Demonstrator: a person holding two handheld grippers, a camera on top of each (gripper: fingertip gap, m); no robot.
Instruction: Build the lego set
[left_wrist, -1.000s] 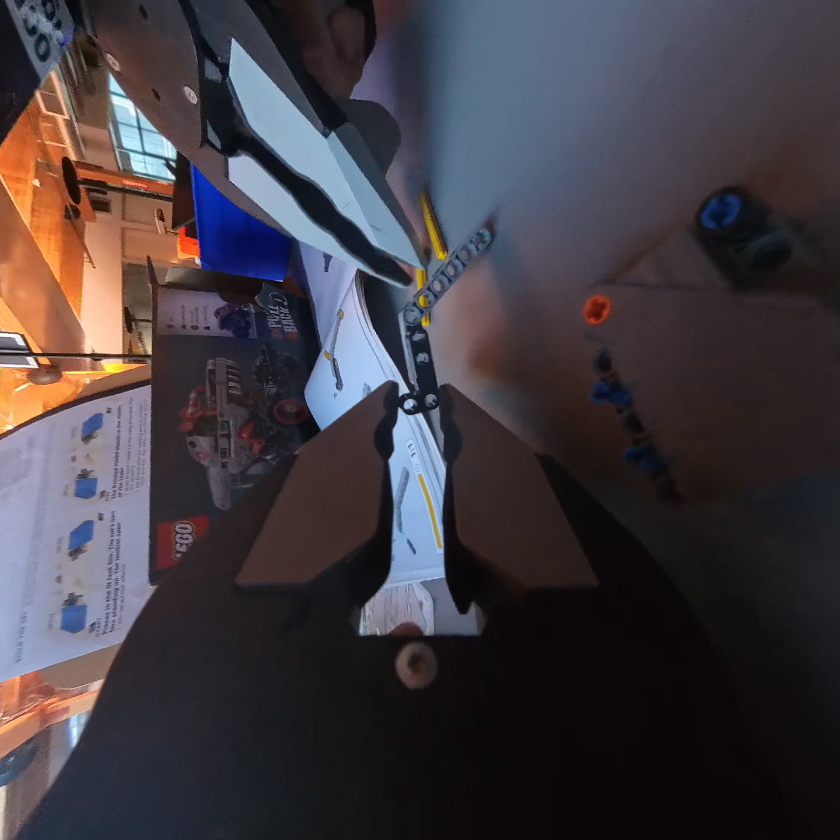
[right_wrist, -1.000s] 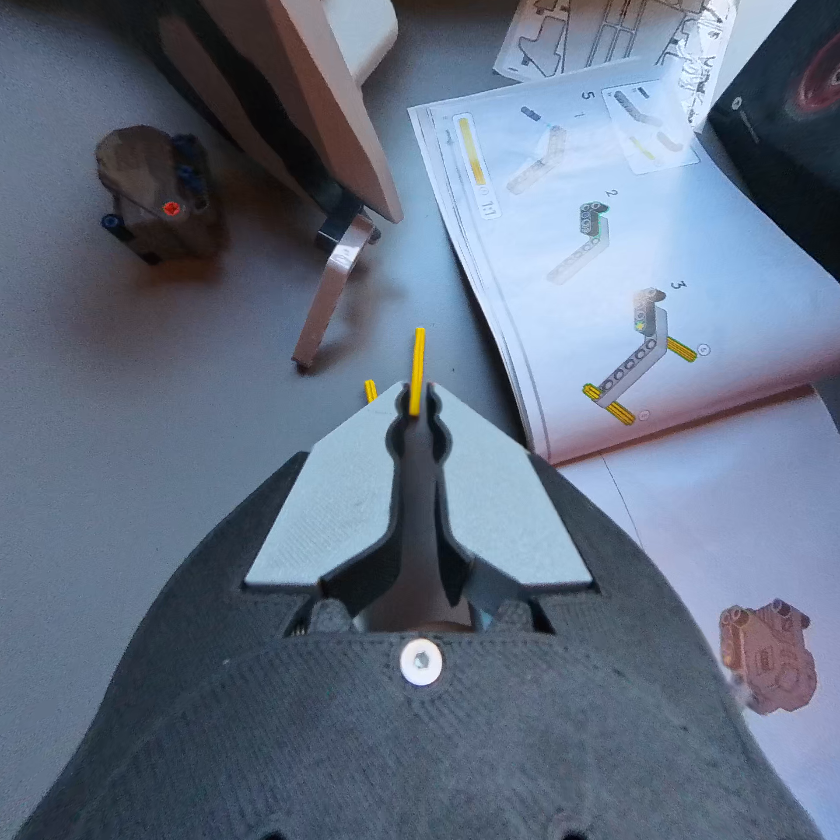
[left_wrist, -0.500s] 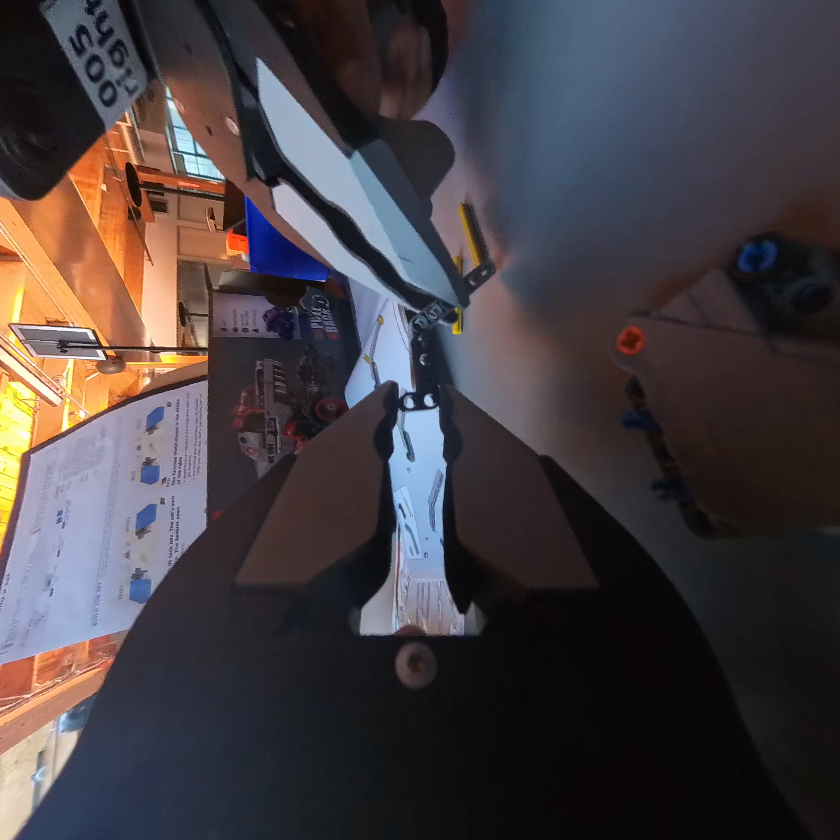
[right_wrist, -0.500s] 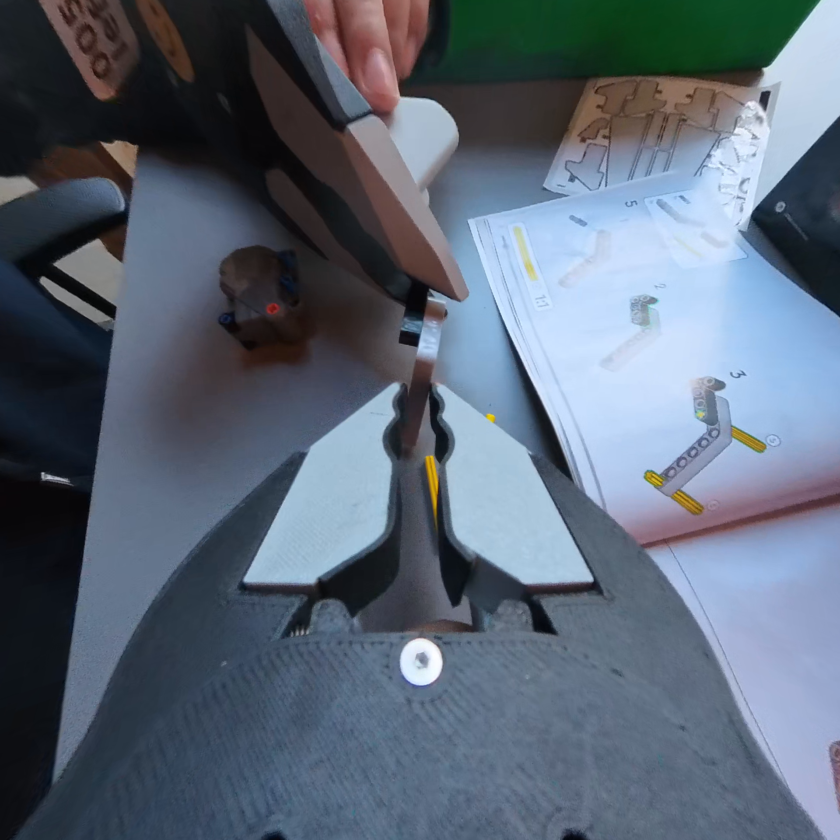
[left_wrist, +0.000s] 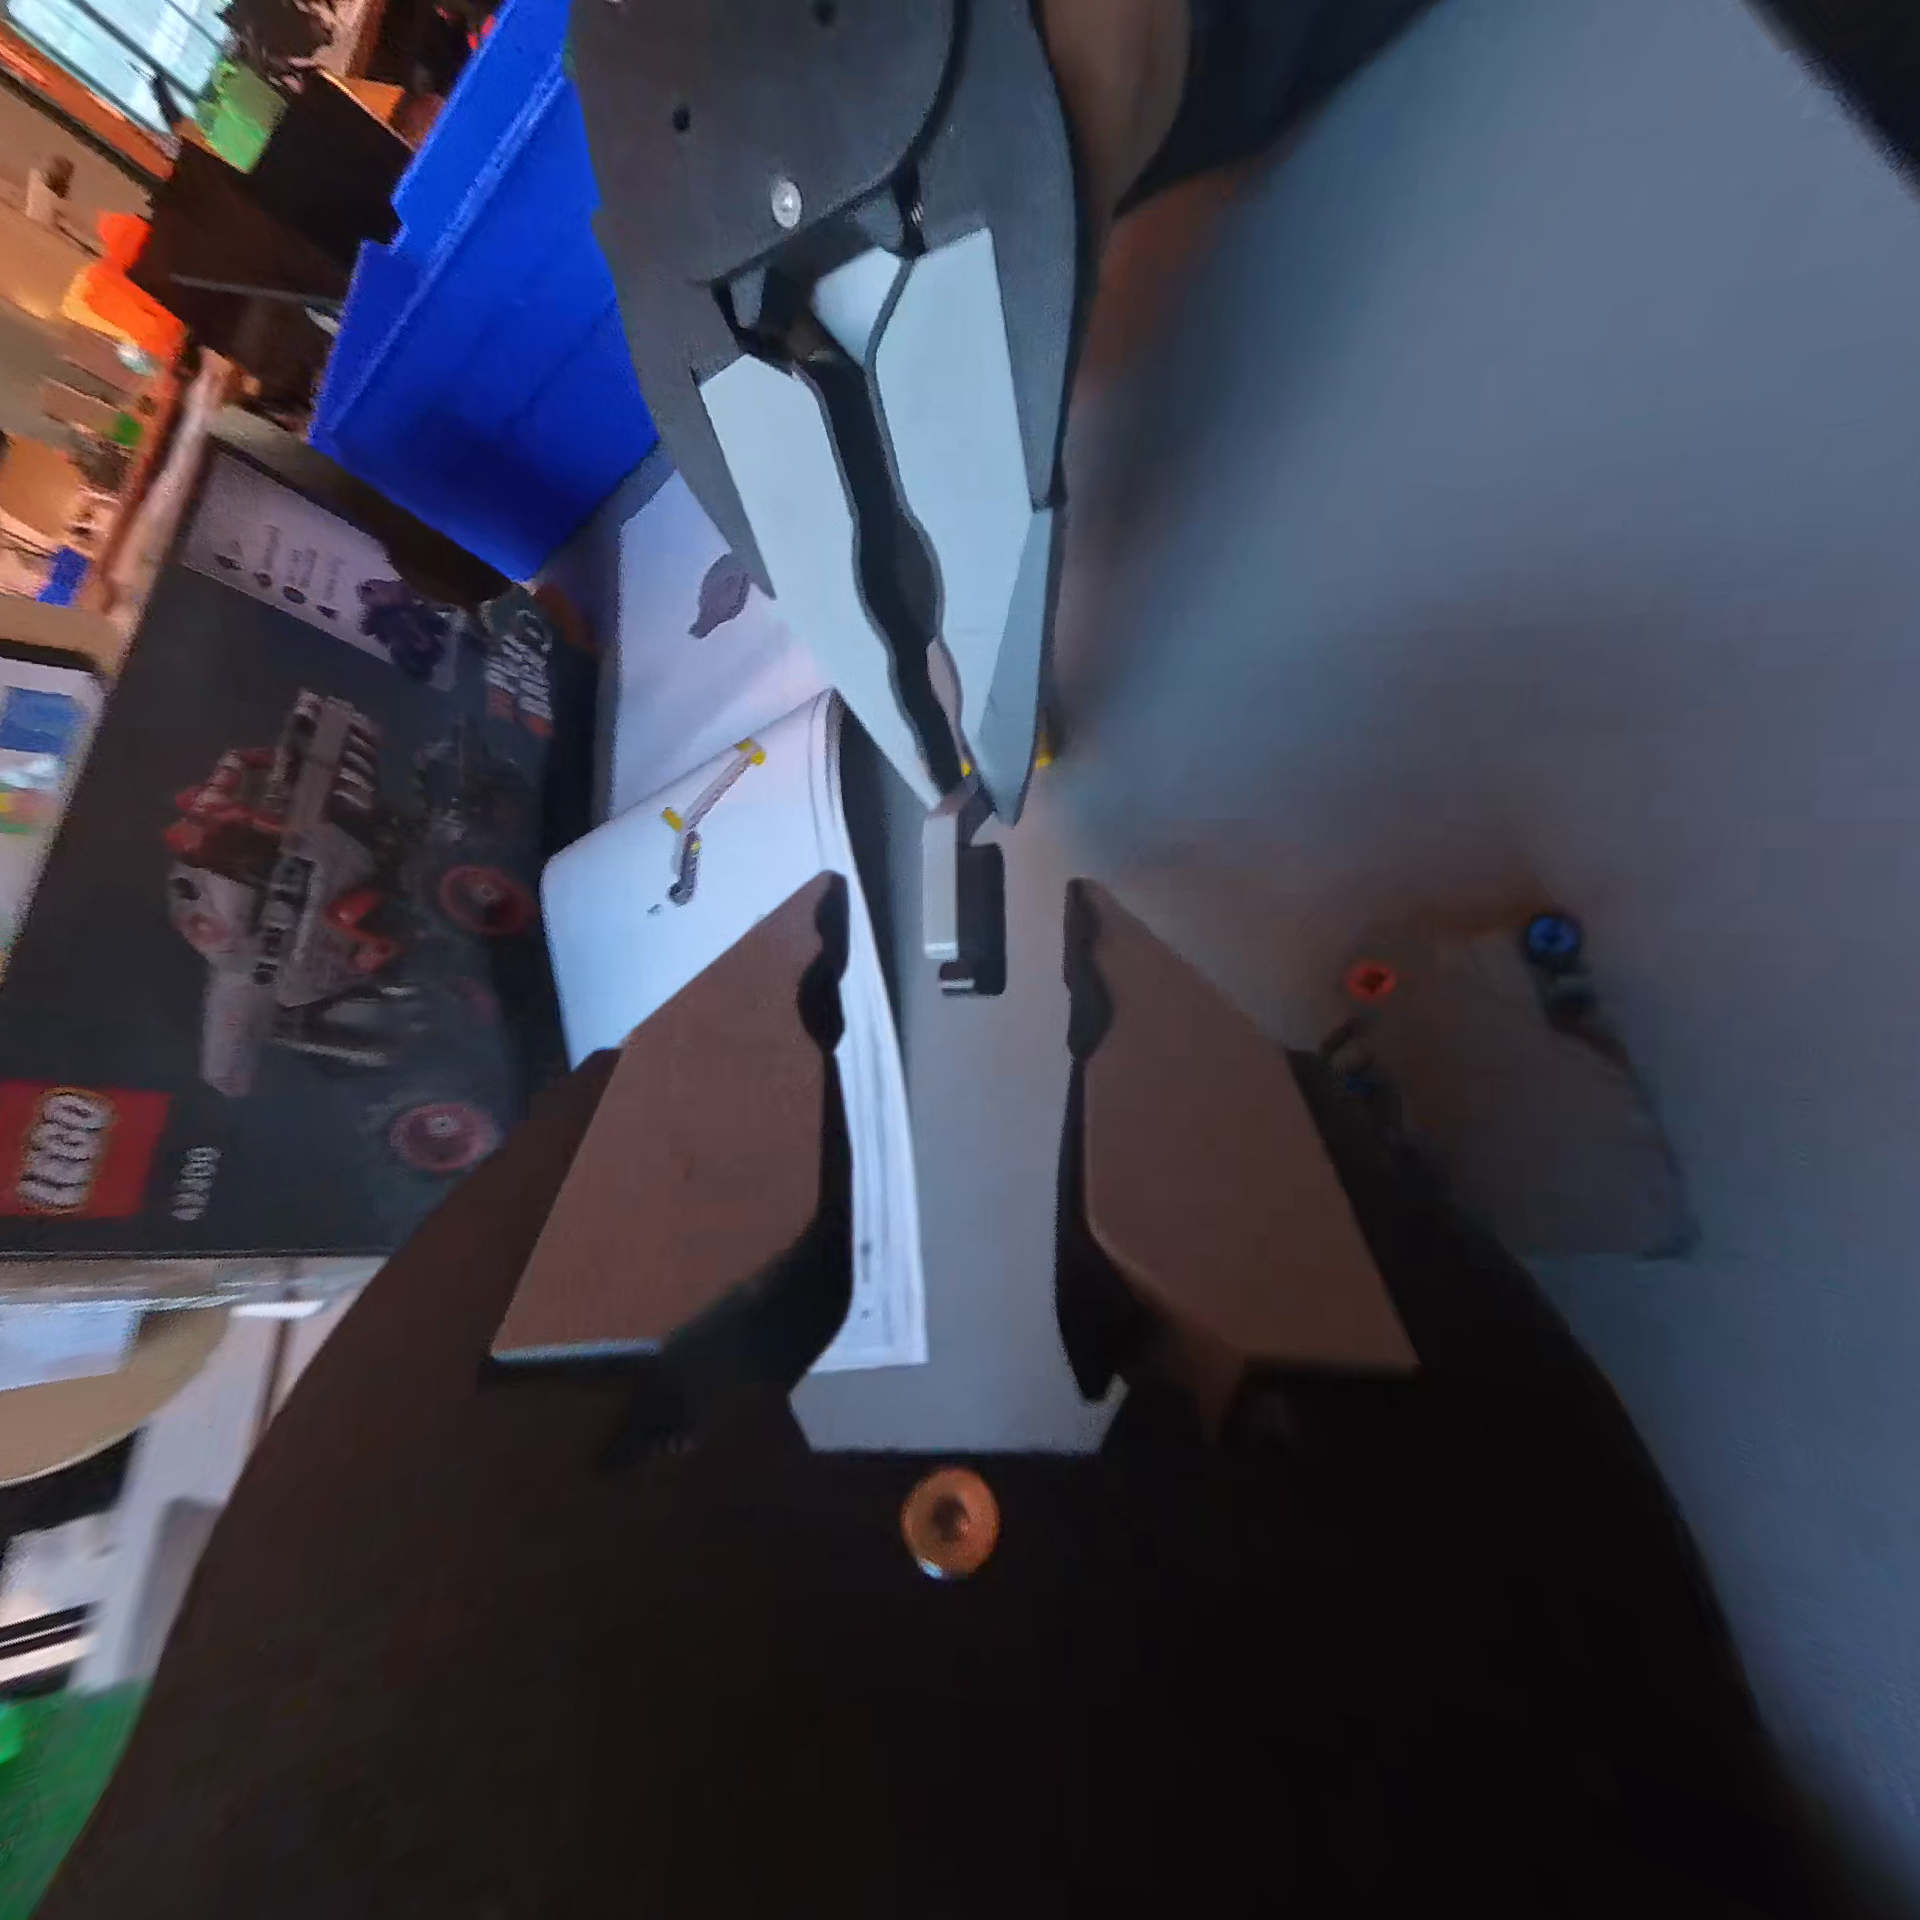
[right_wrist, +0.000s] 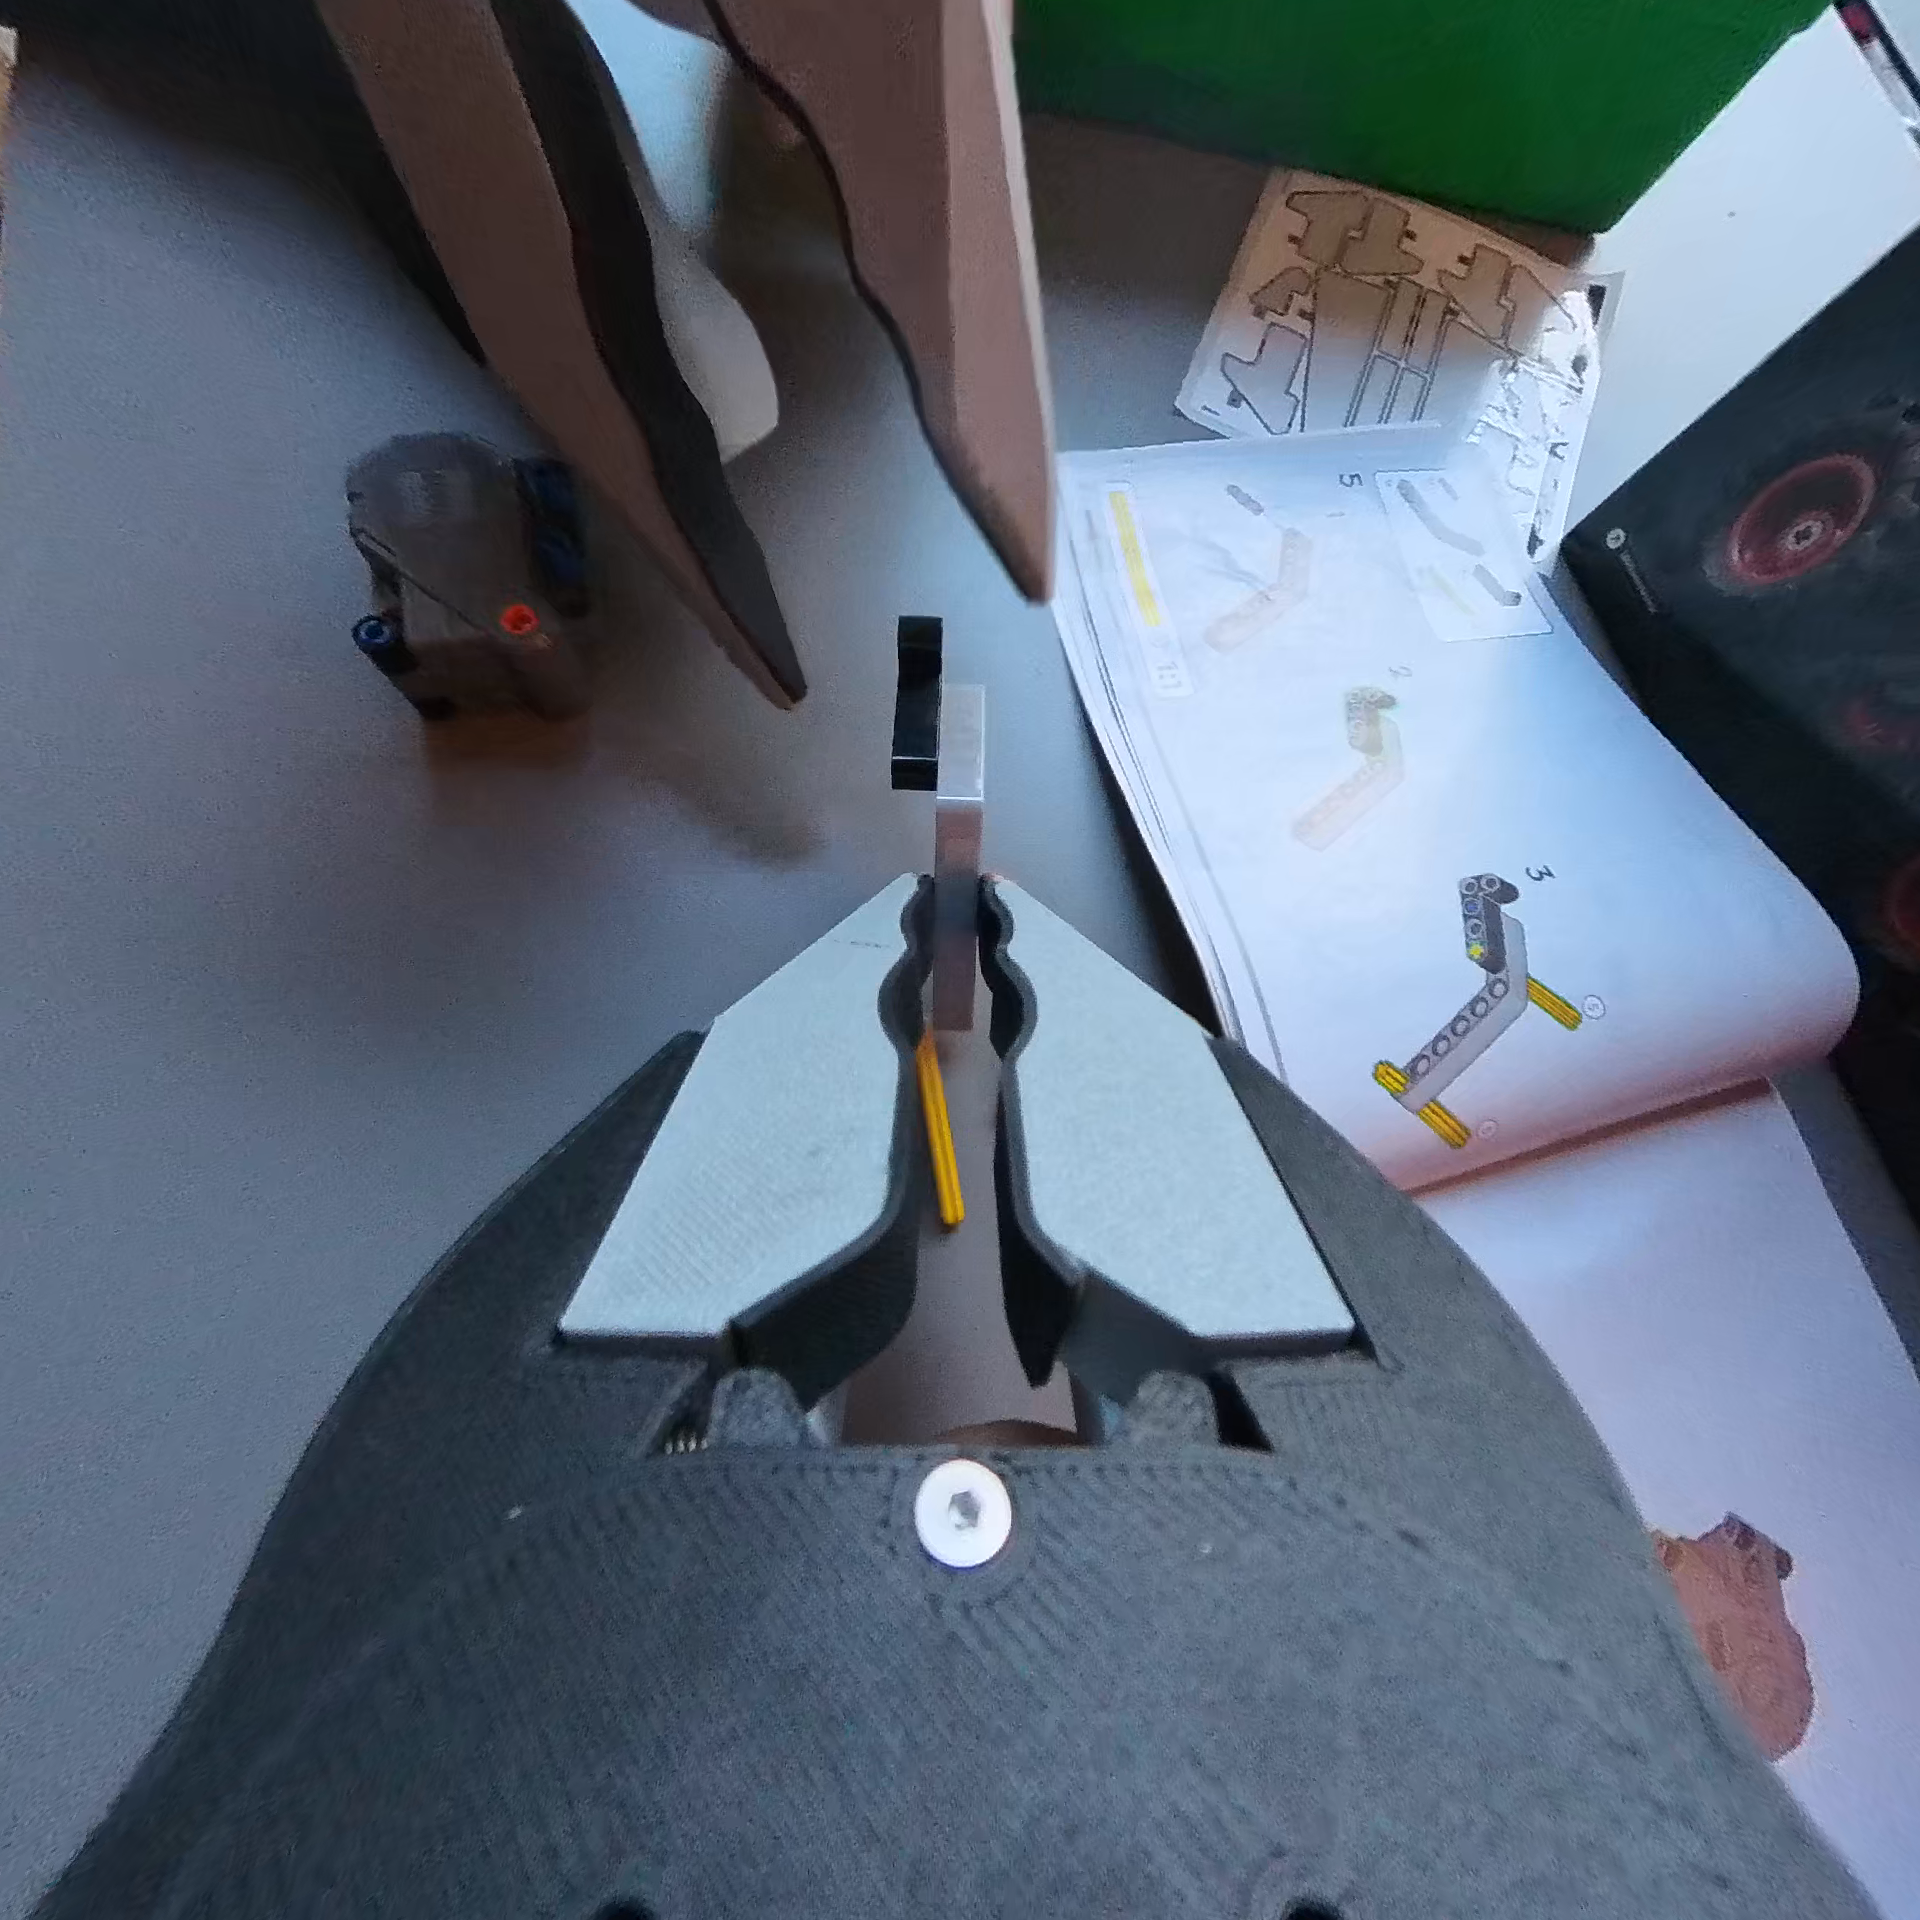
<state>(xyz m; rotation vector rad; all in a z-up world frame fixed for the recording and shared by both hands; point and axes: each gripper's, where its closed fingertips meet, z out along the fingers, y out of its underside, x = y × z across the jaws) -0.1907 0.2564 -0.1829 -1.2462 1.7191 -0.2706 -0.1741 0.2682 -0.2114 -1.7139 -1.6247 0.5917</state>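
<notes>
My right gripper (right_wrist: 951, 883) is shut on the grey part of a bent lego beam (right_wrist: 958, 821) and holds it upright above the grey table. A black beam piece (right_wrist: 916, 707) is joined to its far end, and a yellow axle (right_wrist: 938, 1132) runs back between my right fingers. My left gripper (left_wrist: 951, 920) is open, its brown fingers on either side of the beam (left_wrist: 961, 914) without touching it. The right gripper (left_wrist: 977, 800) shows above in the left wrist view, and the left gripper (right_wrist: 914, 644) shows at the top of the right wrist view.
A brown block with red and blue pins (right_wrist: 468, 592) sits on the table (right_wrist: 208, 935) to the left. The open instruction booklet (right_wrist: 1403, 831), a sticker sheet (right_wrist: 1382, 322), the black set box (left_wrist: 281, 883), a green box (right_wrist: 1403, 83) and a blue bin (left_wrist: 488, 343) lie around. Left tips to right tips: about 4 centimetres. My right tips are roughly 5 centimetres from the yellow axle (right_wrist: 938, 1132).
My left gripper has opened and let go of the black end of the beam. My right gripper closed on the grey end and now holds the beam alone.
</notes>
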